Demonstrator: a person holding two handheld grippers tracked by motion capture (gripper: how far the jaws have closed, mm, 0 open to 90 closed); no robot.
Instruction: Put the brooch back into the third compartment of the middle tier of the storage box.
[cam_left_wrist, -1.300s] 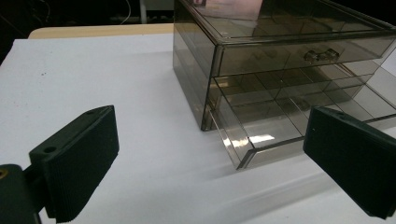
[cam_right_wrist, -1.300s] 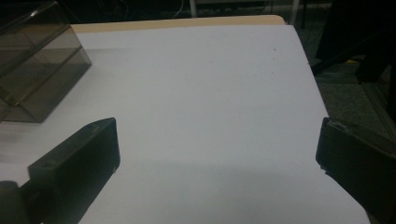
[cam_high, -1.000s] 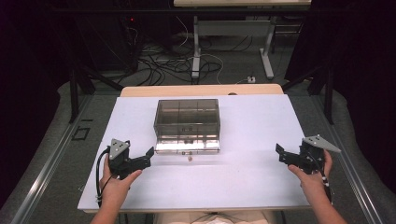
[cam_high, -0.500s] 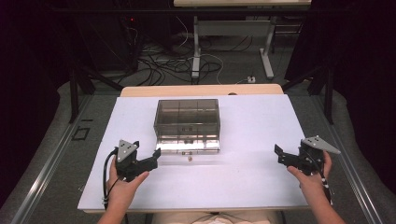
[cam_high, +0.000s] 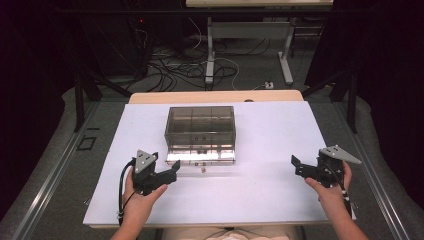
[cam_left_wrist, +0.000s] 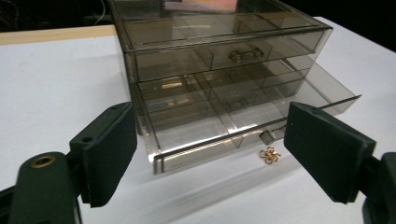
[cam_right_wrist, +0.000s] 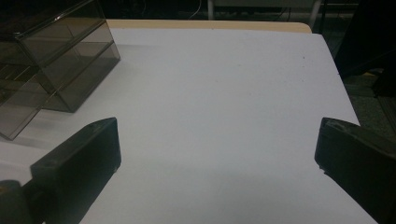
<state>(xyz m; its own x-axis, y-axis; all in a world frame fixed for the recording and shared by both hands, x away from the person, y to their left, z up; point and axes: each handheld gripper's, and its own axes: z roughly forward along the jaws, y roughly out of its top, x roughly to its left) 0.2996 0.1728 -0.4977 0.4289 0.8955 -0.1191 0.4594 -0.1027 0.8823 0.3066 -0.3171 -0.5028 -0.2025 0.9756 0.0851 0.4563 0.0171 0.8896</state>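
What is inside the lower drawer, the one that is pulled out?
The lower drawer shows divided compartments that look empty. A small gold ornament lies outside, on the table before it. The rear compartments are dim behind tinted plastic.

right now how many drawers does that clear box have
2: the upper drawer is pushed in, the lower drawer is pulled out toward the small gold trinket on the table.
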